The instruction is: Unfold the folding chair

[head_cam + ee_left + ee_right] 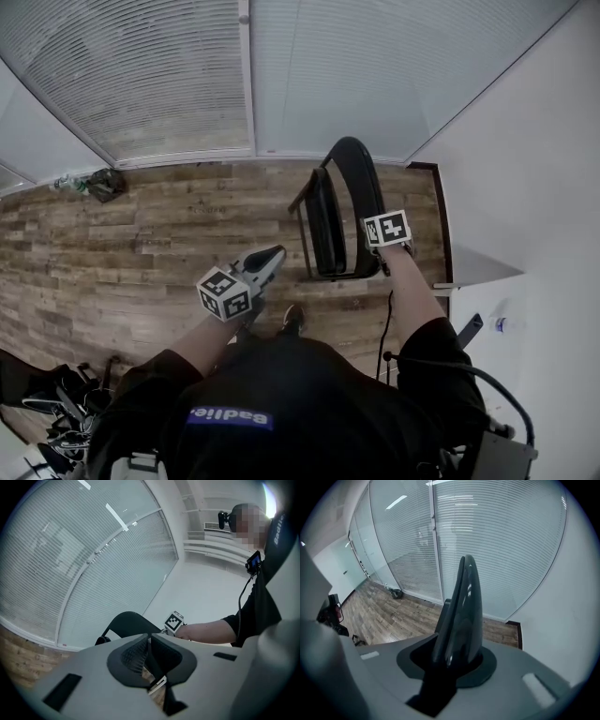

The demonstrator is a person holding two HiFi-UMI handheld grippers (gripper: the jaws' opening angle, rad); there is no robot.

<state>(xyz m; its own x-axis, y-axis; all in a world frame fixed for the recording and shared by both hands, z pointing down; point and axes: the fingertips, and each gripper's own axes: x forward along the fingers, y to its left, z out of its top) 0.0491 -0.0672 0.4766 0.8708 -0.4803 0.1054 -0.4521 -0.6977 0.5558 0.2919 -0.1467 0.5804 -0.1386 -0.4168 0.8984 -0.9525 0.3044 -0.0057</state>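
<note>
Folding chair [339, 211], not yet unfolded, stands upright on the wooden floor [141, 234] close to the white wall [525, 141], just ahead of you. Your right gripper [457, 656] is clamped on the top edge of the glossy black backrest [464, 602]. Your left gripper [270, 257] hangs to the chair's left, jaws together on nothing. Expect a rigid, fairly heavy frame, probably metal, and a smooth backrest that may slip between the pads. Steady the backrest and take the seat [323, 225] by its free edge, where leverage looks greatest.
</note>
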